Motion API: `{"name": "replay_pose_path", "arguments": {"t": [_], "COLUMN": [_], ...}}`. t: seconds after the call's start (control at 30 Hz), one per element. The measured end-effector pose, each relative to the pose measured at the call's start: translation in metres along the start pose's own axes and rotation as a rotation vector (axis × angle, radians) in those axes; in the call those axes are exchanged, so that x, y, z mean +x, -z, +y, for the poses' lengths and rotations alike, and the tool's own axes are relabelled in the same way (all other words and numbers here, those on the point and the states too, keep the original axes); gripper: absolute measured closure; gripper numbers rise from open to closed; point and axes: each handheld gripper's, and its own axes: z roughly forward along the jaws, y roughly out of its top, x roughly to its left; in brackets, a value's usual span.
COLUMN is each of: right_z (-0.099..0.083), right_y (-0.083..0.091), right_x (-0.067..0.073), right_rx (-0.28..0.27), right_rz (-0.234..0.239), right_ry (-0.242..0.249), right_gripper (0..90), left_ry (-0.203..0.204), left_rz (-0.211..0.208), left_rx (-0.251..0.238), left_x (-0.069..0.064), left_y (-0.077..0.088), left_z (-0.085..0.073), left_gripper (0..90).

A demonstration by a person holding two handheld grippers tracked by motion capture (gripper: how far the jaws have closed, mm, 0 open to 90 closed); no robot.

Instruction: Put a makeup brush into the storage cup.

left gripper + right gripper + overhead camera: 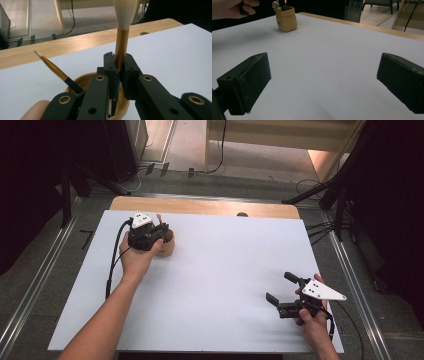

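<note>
A tan brush pot (pixel 167 242) stands at the far left of the white table sheet (pixel 220 270). My left gripper (pixel 155 234) hovers right over it, shut on the golden handle of a large white-bristled brush (pixel 121 47), whose lower end reaches into the pot (pixel 125 107). A thinner brush (pixel 53 68) with a white tip leans in the pot at the left. My right gripper (pixel 281 288) rests near the front right of the sheet, its jaws wide apart with nothing between them. In the right gripper view the pot (pixel 286 19) stands far off with brushes in it.
A wooden table edge (pixel 205 206) runs along the back beyond the sheet. Cables trail from both grippers. Dark stands and tripod legs (pixel 320 190) stand on the floor behind the table.
</note>
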Motion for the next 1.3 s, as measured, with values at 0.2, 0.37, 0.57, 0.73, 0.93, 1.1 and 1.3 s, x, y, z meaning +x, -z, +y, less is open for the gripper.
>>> {"name": "replay_pose_path", "arguments": {"t": [0.2, 0.37, 0.57, 0.73, 0.93, 1.1, 1.3], "right_z": [0.000, 0.000, 0.000, 0.000, 0.000, -0.001, -0.002], "right_y": [0.001, 0.000, 0.000, -0.001, -0.001, -0.001, -0.002], "right_x": [0.000, -0.001, -0.001, 0.000, 0.000, -0.001, 0.000], "right_rx": [0.003, -0.001, -0.001, 0.002, 0.001, 0.003, 0.009], "right_rz": [-0.001, -0.001, 0.001, 0.005, 0.003, 0.002, 0.003], "right_ry": [-0.006, -0.004, -0.006, -0.010, -0.010, -0.007, -0.012], "right_gripper": [0.0, 0.0, 0.0, 0.0, 0.0, 0.0, 0.0], "left_ry": [0.001, 0.004, 0.008, 0.005, 0.006, 0.018, 0.027], "left_rz": [-0.036, -0.051, -0.040, -0.024, -0.019, -0.018, -0.025], "left_rx": [-0.035, -0.044, -0.052, -0.064, -0.079, -0.088, -0.100], "left_x": [-0.002, 0.000, 0.002, 0.003, 0.005, 0.007, 0.006], "left_y": [0.008, 0.013, 0.020, 0.027, 0.035, 0.043, 0.053], "left_z": [0.004, 0.006, 0.004, 0.000, -0.005, -0.010, -0.018], "left_gripper": [22.5, 2.0, 0.0, 0.0, 0.0, 0.0, 0.0]}}
